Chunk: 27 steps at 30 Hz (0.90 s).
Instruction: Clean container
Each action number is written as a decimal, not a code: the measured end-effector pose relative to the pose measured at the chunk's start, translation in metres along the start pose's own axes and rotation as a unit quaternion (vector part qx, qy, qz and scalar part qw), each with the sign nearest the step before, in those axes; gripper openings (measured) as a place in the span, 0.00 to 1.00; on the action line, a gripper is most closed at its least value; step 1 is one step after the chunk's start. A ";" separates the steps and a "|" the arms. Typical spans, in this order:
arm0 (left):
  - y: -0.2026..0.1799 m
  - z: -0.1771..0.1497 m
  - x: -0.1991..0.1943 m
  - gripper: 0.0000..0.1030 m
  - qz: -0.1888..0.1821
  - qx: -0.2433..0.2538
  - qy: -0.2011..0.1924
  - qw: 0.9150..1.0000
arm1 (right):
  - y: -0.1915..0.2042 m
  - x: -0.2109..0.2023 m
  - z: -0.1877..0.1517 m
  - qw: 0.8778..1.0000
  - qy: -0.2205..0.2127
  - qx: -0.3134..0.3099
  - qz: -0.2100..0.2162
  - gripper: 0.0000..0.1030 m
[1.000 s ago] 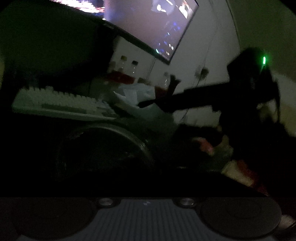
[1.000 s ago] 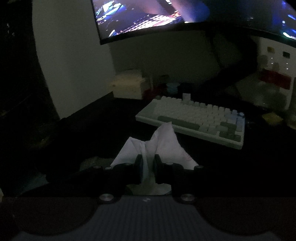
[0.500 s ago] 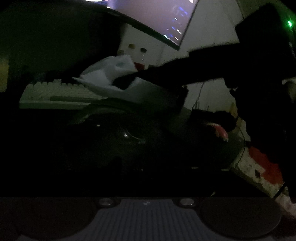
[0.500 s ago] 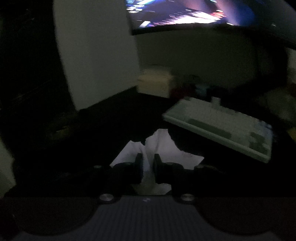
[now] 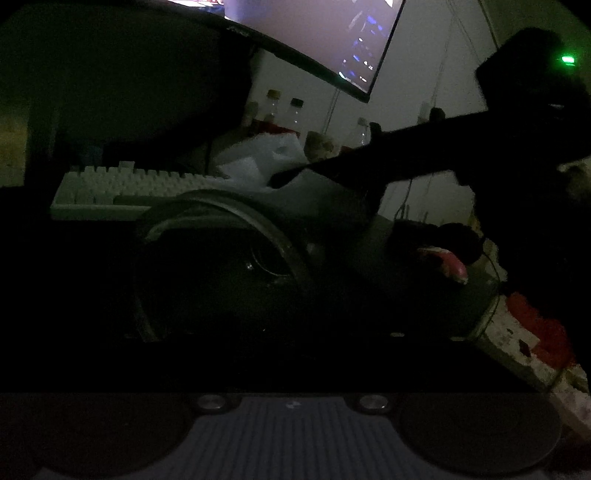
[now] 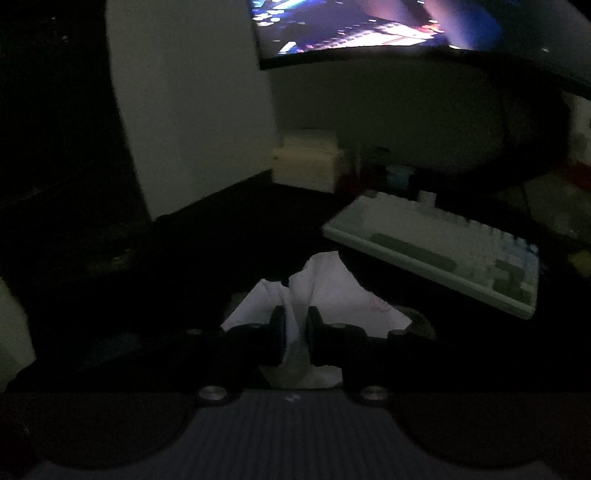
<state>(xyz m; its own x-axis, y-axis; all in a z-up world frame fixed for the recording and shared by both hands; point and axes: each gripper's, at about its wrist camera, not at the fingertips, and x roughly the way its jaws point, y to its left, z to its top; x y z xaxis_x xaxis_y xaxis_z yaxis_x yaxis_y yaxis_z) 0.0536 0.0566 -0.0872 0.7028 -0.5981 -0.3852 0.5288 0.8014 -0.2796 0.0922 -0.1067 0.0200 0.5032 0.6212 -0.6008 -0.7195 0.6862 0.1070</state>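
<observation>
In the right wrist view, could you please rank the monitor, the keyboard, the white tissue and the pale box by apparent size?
1. monitor, though cut off by the frame.
2. keyboard.
3. white tissue, near the camera, so its rank is unsure.
4. pale box, far off.

Both wrist views look low across a dim desk, seemingly close; both catch the keyboard [image 5: 122,184] [image 6: 436,254].

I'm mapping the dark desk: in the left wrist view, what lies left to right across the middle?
keyboard → container → tissue → right gripper, whose black body runs on to the right edge.
</observation>
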 end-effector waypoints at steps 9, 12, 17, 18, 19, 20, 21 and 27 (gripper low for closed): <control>-0.003 -0.001 0.001 0.76 0.006 0.011 -0.005 1.000 | -0.034 0.005 -0.002 0.996 -0.011 0.052 -0.072 0.15; -0.004 -0.002 0.002 0.76 0.010 0.017 -0.005 1.000 | -0.022 0.003 -0.003 0.998 -0.014 0.041 -0.054 0.15; -0.004 -0.003 0.002 0.76 0.010 0.018 -0.007 1.000 | 0.006 0.001 -0.005 1.000 -0.019 0.016 0.001 0.16; -0.004 -0.003 0.002 0.76 0.010 0.018 -0.007 1.000 | 0.008 0.001 -0.005 1.000 -0.019 0.014 0.006 0.16; -0.004 -0.003 0.002 0.76 0.010 0.018 -0.008 1.000 | 0.007 0.001 -0.005 1.000 -0.020 0.015 0.003 0.16; -0.004 -0.003 0.002 0.77 0.010 0.019 -0.007 1.000 | 0.006 0.001 -0.005 1.000 -0.020 0.015 0.001 0.15; -0.005 -0.004 0.002 0.77 0.010 0.021 -0.007 1.000 | 0.003 0.002 -0.005 1.000 -0.020 0.018 -0.005 0.15; -0.009 -0.005 0.002 0.81 0.015 0.035 -0.004 0.999 | -0.031 0.003 -0.003 0.996 -0.015 0.061 -0.058 0.16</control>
<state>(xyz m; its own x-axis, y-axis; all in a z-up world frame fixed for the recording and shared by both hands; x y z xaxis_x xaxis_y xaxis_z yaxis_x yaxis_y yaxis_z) 0.0483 0.0479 -0.0898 0.7223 -0.5742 -0.3854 0.5395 0.8166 -0.2054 0.1144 -0.1267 0.0123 0.5951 0.5448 -0.5908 -0.5926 0.7940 0.1353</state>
